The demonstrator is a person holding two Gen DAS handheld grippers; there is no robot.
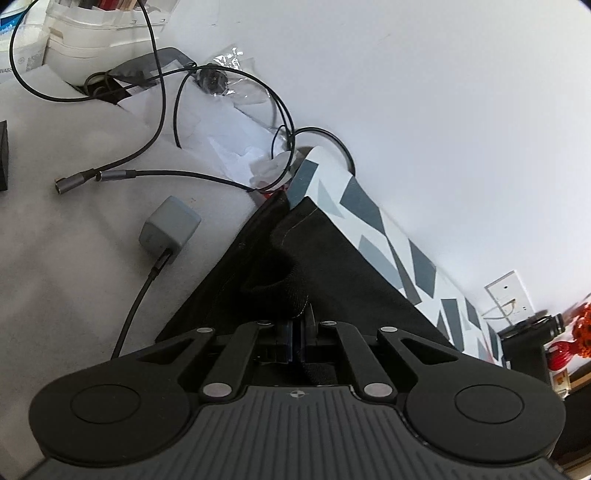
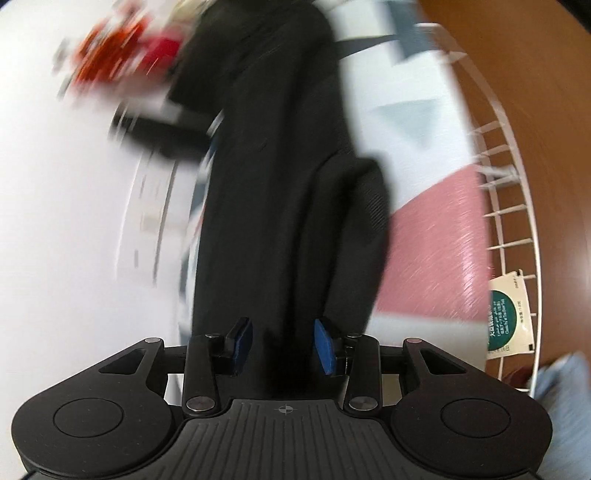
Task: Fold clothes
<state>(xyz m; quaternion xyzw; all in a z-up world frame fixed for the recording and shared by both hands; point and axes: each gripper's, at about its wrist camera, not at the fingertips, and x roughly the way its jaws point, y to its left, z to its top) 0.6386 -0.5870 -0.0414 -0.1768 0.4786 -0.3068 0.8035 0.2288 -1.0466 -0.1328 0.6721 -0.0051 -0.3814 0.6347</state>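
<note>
A black garment [image 1: 314, 266] lies spread on a white cloth with grey triangles [image 1: 373, 218]. My left gripper [image 1: 297, 332] is shut on a raised fold at the garment's near edge, and the pinched cloth bulges just beyond the pads. In the right wrist view the same black garment [image 2: 273, 184] hangs long and bunched ahead of the right gripper [image 2: 283, 345]. Its blue pads [image 2: 324, 347] stand apart with a thick bunch of the black cloth filling the gap between them. This view is blurred by motion.
Left of the garment lie a grey charger block [image 1: 170, 229], black cables [image 1: 162, 110] with metal plugs, crumpled plastic and white boxes [image 1: 92, 33]. A white wall runs along the right. The right wrist view shows a pink cloth [image 2: 436, 251], a white wire basket [image 2: 517, 221] and red-orange objects [image 2: 122, 48].
</note>
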